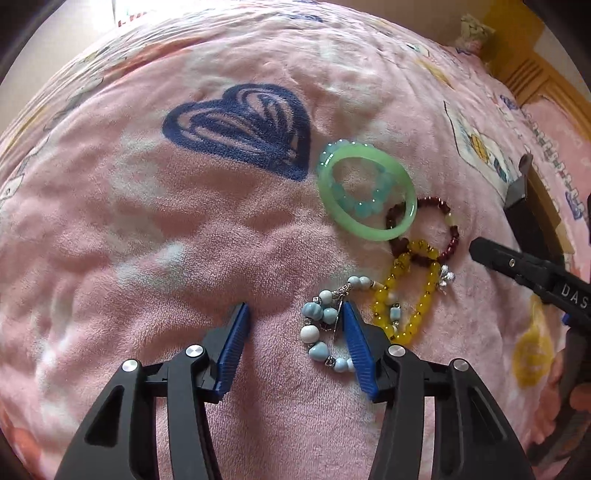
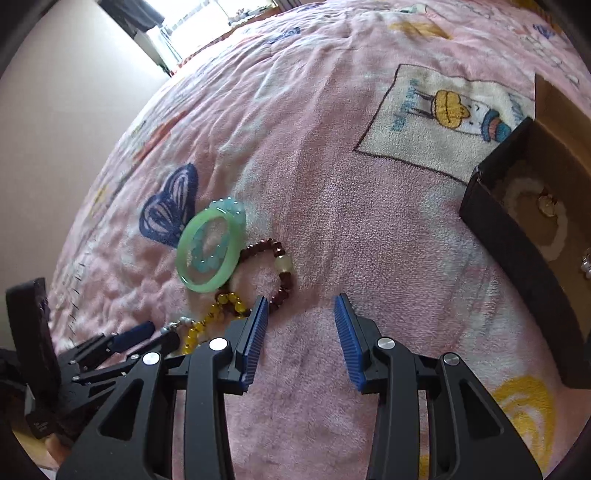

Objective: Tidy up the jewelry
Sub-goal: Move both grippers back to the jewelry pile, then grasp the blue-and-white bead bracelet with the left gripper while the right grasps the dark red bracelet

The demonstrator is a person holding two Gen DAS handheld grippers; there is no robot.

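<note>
because the left tongs (image 1: 295,317) stand parted and empty, one blue pad inside the pale blue ceramic bead bracelet (image 1: 325,328) at lower centre, the overlapping yellow bead bracelet (image 1: 406,295) could be dragged along; the right tongs (image 2: 301,310) are parted narrowly and empty.

A pink fleece blanket (image 1: 184,240) printed with a navy heart (image 1: 243,125) and cartoon panels (image 2: 443,114) covered the bed, spreading far ahead of the tongs. Daylight came through a window (image 2: 221,14) beyond the bed's far edge, beside a plain pale wall (image 2: 55,110) to the left. Yellow wooden furniture (image 1: 532,66) stood at the upper right.
</note>
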